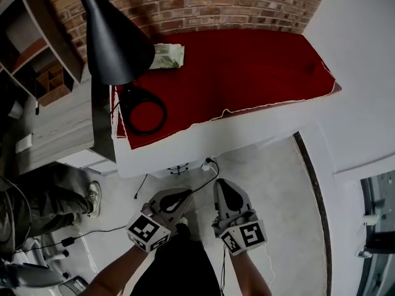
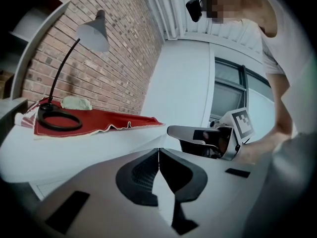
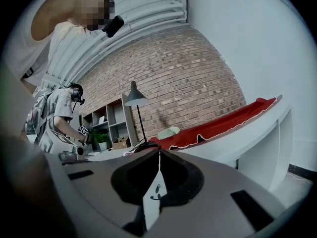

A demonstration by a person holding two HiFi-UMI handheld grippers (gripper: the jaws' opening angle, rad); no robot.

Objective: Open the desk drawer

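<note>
The left hand-held gripper [image 1: 184, 194] and right hand-held gripper [image 1: 223, 185] are being held clenched and empty, near the front of the counter [image 1: 259, 128]. The drawer, presumably under that front, is not being made out, let alone touched.

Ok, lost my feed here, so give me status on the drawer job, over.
Left tool shut, empty. Right tool shut, empty. Desk ahead, drawer not made out. Cable dangles under its edge.

Grey left tongs [image 1: 187, 193], right tongs [image 1: 221, 184], marker cubes [image 1: 148, 232]
</note>
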